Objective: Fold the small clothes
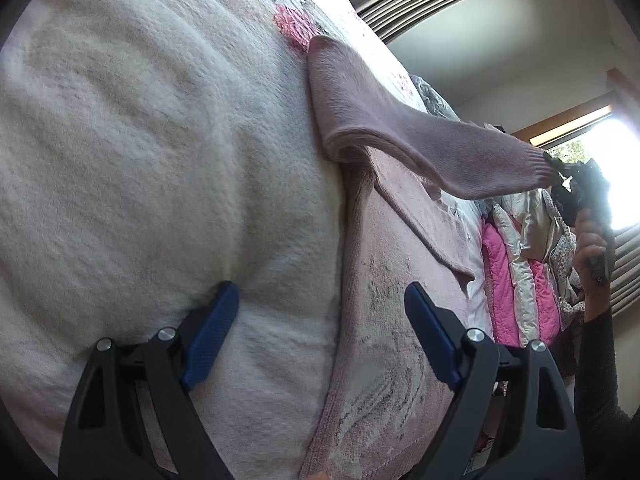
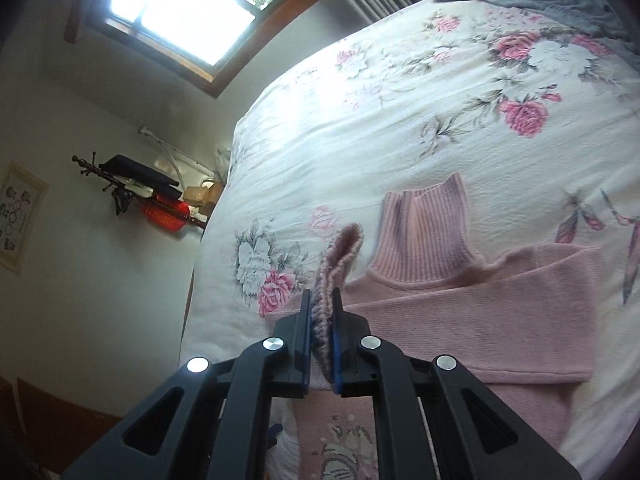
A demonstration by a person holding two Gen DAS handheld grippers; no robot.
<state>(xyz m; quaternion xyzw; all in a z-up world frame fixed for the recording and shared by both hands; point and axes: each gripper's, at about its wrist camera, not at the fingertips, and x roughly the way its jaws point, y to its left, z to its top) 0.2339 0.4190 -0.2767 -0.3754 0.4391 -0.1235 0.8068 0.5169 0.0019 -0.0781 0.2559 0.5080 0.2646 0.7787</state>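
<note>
Near the bedspread (image 2: 360,128) edge, right claw (image 2: 322,312) pinches sweater (image 2: 500,300) cuff; left claw (image 1: 320,312) gapes wide.

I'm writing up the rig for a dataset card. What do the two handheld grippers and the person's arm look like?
Both the left gripper and right gripper have matte black, angular linkage arms with triangular cut-outs and round silver pivot bolts. Their fingers carry flat, textured dark-blue pads. No cables or markings show. In the left wrist view, the hand gripping the right gripper's handle emerges from a dark grey long sleeve.
</note>
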